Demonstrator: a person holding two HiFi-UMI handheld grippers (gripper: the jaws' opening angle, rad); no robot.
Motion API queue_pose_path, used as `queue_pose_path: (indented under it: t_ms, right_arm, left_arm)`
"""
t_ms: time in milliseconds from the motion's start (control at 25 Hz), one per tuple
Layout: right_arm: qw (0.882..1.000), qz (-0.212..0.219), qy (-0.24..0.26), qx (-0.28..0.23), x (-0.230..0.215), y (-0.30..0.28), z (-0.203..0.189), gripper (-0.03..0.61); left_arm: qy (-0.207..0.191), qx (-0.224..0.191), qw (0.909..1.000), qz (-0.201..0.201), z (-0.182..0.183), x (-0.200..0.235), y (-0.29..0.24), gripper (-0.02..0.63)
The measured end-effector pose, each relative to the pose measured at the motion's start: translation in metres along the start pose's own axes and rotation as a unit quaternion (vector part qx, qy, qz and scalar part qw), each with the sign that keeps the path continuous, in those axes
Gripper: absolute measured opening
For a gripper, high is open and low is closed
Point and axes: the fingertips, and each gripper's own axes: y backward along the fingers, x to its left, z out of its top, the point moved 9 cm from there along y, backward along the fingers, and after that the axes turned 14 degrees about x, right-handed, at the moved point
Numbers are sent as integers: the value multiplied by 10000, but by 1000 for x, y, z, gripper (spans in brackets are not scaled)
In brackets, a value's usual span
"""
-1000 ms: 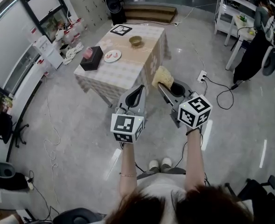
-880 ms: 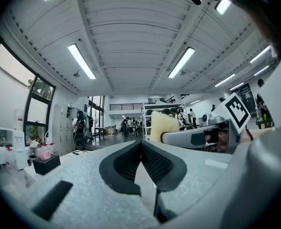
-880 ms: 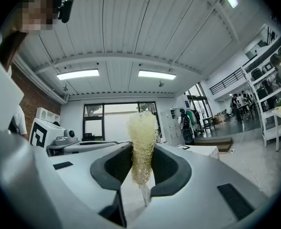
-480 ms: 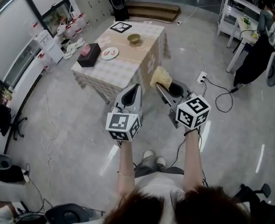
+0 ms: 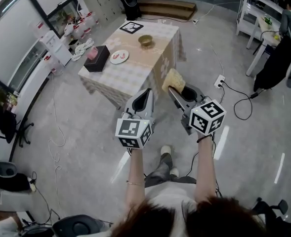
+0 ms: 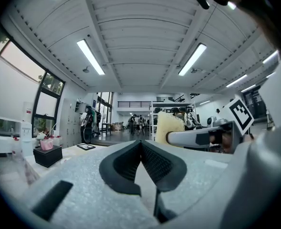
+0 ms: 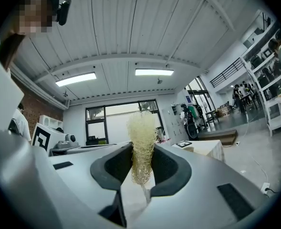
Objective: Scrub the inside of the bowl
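Right hand-held gripper (image 7: 141, 157) had its jaws closed on a pale, fibrous scrubber (image 7: 141, 132), pinched near its lower end so that most of the pad stood proud of the tips (it looked like loofah, though I would not swear to it). Beside it, the left hand-held gripper (image 6: 141, 144) was closed with nothing between its jaws. Both pointed roughly level toward the table (image 5: 130, 75), short of its near corner. The bowl (image 5: 145, 41), small and olive-brown, sat upright toward the far end of the table, well apart from both. A plate (image 5: 119, 58) and a black box (image 5: 96, 61) lay off to its left.

By its look, the bowl was probably light and rigid with a smooth surface. It would likely skate or tip under sideways scrubbing unless steadied. The rim seemed the natural place for the empty hand-held gripper to pinch, on the side away from the scrubber. The scrubber seemed soft and springy, apt to fold under hard pressure, so moderate pressing would suit.
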Motion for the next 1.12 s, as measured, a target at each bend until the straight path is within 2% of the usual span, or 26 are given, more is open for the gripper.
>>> queue_pose_path:
  t_ms: [200,360,520,680,960,1120]
  right_arm:
    - [9999,-87,50,-27,-23,-14,6,97]
    - [9998,-166,55,-1,-43,-32,13,97]
    - [9998,-207,29,-2,-61,-54,22,97]
    - [9996,-266,16,40,-79,-80,28,97]
    - [9998,-194,21,91,-96,-127,40,97]
    - [9998,-185,-33,81,-100,-148,38,97]
  left_arm:
    - [-62,49,9999,-151,1,15,-32,11]
    - [59,42,9998,-183,6,37,-60,11]
    - [-84,142,9996,-215,11,58,-86,11]
    - [55,81,9996,-282,15,83,-107,11]
    - [75,57,9998,-197,22,123,-125,11]
    - [70,120,9997,-219,14,139,-130,11]
